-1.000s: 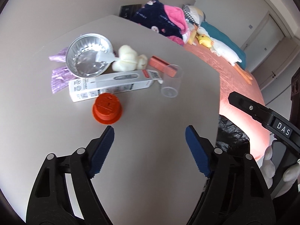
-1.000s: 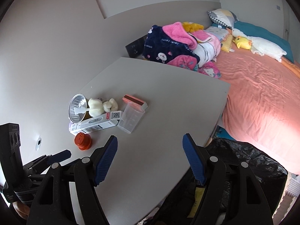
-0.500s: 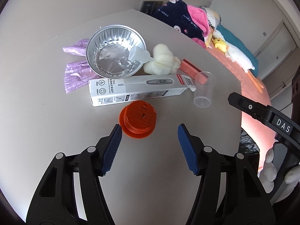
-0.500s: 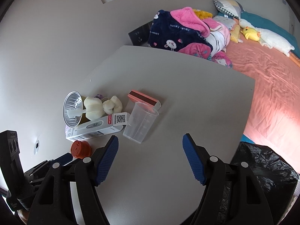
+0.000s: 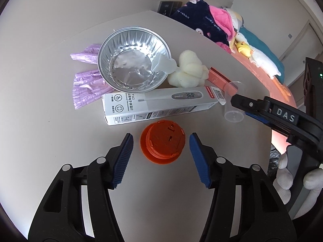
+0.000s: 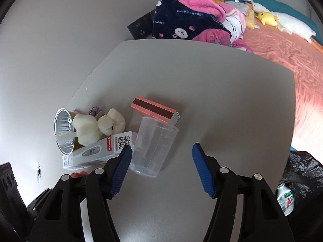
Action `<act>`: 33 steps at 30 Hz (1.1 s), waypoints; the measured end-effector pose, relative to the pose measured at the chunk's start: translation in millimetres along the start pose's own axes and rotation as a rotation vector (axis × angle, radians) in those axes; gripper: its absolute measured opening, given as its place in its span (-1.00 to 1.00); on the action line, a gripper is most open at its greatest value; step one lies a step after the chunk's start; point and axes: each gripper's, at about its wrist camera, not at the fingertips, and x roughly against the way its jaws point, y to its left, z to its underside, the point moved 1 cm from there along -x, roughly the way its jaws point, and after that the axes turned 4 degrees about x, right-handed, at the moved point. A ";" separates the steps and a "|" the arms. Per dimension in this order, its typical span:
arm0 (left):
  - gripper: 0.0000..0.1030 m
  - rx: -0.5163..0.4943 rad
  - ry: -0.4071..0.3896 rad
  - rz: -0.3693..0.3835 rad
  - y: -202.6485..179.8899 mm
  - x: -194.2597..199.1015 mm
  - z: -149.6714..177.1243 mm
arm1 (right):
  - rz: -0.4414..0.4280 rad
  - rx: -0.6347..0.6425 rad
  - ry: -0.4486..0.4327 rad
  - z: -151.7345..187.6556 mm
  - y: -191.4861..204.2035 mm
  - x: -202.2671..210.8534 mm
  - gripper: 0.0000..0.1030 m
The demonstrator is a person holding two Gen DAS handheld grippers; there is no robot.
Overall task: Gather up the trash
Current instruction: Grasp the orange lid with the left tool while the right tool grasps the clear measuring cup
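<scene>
Peeking out from behind the right gripper [image 6: 161,167], only a sliver of the orange cap [image 6: 79,174] shows in that view. Both tools tilt steeply down over the table [image 6: 212,92]. The left gripper [image 5: 161,157] brackets the cap without touching; the right brackets the clear cup [image 6: 153,147], unclenched. Both pairs of jaws have just been narrowing.

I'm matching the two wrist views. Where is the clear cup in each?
Left wrist: clear cup at right, partly behind the right gripper's finger.
Right wrist: clear cup at centre, just ahead of the jaws.
Shared landmark: thermometer box, beside the cup.
</scene>
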 end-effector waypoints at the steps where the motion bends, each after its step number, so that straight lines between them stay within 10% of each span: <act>1: 0.05 0.000 0.001 -0.002 0.0 -0.9 0.0 | 0.004 0.002 0.003 -0.8 0.5 -2.4 0.12; 8: -0.09 -0.003 -0.002 -0.004 -0.3 -7.2 -1.0 | 0.003 0.036 0.008 -0.8 5.3 -8.2 -0.26; 33: -0.16 -0.019 -0.034 0.091 -18.8 23.1 5.5 | -0.042 0.120 -0.048 26.3 8.0 66.5 -0.26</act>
